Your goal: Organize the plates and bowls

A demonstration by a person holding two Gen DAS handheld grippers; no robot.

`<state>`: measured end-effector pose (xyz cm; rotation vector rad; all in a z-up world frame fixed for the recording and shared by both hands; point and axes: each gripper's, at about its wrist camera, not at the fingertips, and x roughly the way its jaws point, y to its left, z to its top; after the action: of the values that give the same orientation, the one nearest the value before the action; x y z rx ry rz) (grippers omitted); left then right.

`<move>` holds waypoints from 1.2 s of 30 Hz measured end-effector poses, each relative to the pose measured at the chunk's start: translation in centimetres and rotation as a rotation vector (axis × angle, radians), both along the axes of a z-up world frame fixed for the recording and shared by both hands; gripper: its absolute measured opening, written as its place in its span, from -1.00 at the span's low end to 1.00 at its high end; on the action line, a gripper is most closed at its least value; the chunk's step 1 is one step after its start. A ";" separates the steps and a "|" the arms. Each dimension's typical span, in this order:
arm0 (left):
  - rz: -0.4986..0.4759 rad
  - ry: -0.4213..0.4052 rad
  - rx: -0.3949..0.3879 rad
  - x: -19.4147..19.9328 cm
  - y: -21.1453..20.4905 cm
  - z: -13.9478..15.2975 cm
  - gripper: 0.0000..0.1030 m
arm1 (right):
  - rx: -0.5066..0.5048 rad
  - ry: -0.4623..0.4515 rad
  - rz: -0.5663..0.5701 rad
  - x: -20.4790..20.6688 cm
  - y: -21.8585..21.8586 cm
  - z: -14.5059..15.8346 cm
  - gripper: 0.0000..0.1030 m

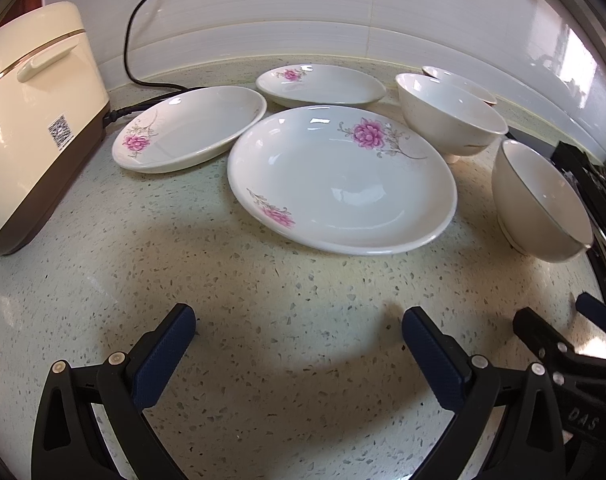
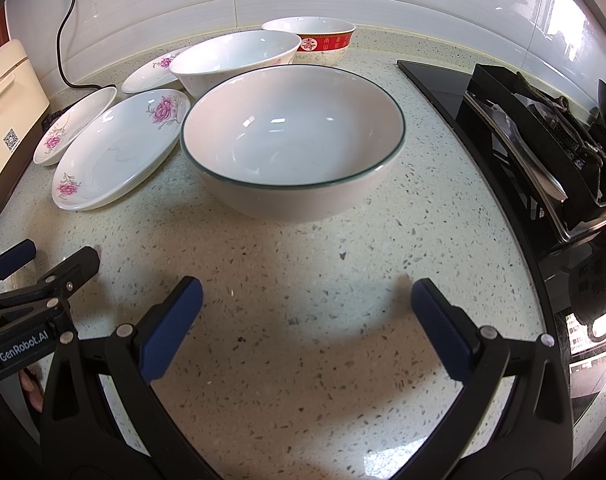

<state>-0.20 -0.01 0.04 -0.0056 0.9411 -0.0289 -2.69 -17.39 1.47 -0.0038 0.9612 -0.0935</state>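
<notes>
Plates (image 1: 339, 178) and bowls (image 2: 293, 142) sit ahead of my left gripper (image 1: 299, 332) and right gripper (image 2: 307, 304), both released.

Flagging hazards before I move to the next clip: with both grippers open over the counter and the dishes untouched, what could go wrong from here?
1. The plates sit crowded, rims nearly touching; lifting one may knock its neighbour.
2. The green-rimmed bowl is wide and smooth; the right gripper can only pinch its rim, so it might slip.
3. The stove lies close on the right; a swung bowl could strike it.
The left gripper is open too.
</notes>
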 end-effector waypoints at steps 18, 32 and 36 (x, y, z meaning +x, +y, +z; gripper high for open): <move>0.026 0.076 -0.339 5.9 8.9 1.1 1.00 | 0.265 -0.080 0.169 -0.7 4.5 1.6 1.00; 0.144 -0.045 -0.327 8.9 8.5 0.8 -0.17 | 0.389 -0.087 0.020 5.2 6.7 0.6 0.07; 0.095 -0.055 -0.338 9.0 8.2 0.4 -0.63 | 0.346 -0.094 -0.006 5.9 6.9 0.3 -0.34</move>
<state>8.81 8.21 0.42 -0.3606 0.8714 -0.1001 3.17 -10.50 1.79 0.3200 0.8736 0.0676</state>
